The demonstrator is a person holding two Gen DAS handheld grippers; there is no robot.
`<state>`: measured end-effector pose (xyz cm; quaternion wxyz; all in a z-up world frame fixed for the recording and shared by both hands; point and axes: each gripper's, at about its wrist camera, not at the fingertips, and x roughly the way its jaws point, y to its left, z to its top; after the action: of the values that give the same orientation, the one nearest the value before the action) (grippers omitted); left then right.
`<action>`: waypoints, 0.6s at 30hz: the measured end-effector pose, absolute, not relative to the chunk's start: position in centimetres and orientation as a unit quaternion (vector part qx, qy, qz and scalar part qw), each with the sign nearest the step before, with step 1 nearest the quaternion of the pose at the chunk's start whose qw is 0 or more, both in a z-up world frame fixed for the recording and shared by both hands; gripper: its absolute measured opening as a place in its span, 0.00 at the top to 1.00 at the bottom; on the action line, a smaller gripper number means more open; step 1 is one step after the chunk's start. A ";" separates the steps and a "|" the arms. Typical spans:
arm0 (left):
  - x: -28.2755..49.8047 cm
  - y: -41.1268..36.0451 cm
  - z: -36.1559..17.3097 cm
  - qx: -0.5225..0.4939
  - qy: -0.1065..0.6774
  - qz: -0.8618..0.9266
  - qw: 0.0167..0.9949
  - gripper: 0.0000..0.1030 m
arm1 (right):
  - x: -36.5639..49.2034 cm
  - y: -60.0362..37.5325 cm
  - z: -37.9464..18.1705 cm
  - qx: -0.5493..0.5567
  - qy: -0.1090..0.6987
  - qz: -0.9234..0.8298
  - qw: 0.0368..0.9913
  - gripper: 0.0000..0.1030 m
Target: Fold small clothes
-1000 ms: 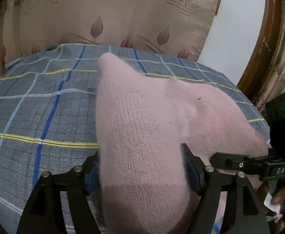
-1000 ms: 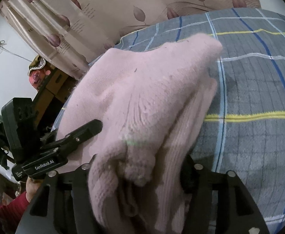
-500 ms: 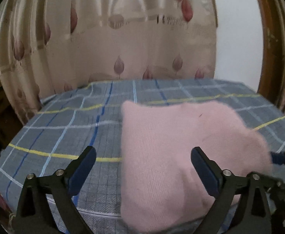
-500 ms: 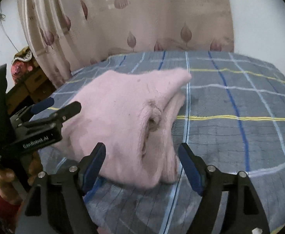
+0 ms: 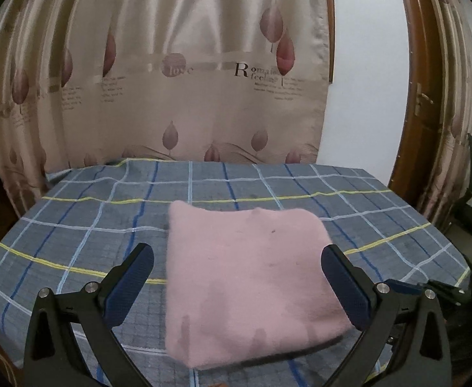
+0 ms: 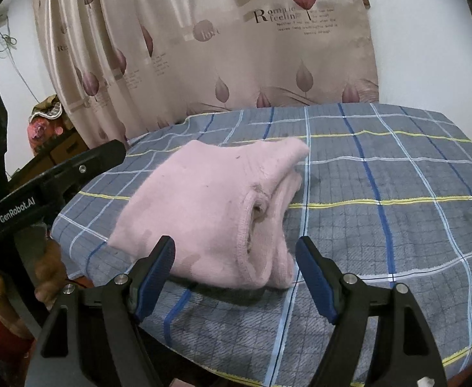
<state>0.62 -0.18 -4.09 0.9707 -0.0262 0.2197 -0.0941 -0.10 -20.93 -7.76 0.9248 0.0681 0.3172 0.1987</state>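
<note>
While the folded pink sweater (image 5: 249, 274) is lying on the checked tabletop (image 5: 74, 225), both grippers' jaws are standing apart, gripping nothing.

A fuzzy pink knitted sweater (image 5: 252, 277) is lying on a matt woven checked cloth (image 5: 74, 225). Behind it a glossy satin curtain (image 5: 187, 80) is hanging beside a varnished wooden door frame (image 5: 410, 96). Matt black plastic grippers are showing textured blue pads (image 6: 155, 277) and shiny metal rivets.
</note>
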 end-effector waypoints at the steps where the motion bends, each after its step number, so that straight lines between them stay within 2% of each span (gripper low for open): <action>1: 0.6 -0.2 -4.0 -0.027 0.218 -0.097 0.971 0.00 | -0.2 -20.9 -7.7 0.068 0.316 0.199 0.925 0.28; 18: 1.3 0.5 -5.5 -0.038 0.235 -0.049 0.970 0.00 | -0.5 -20.3 -7.5 0.064 0.320 0.197 0.925 0.25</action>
<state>1.26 0.47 -5.46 0.9701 -0.0377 0.2349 -0.0486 -0.46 -20.28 -7.45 0.9245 0.0643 0.3201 0.1966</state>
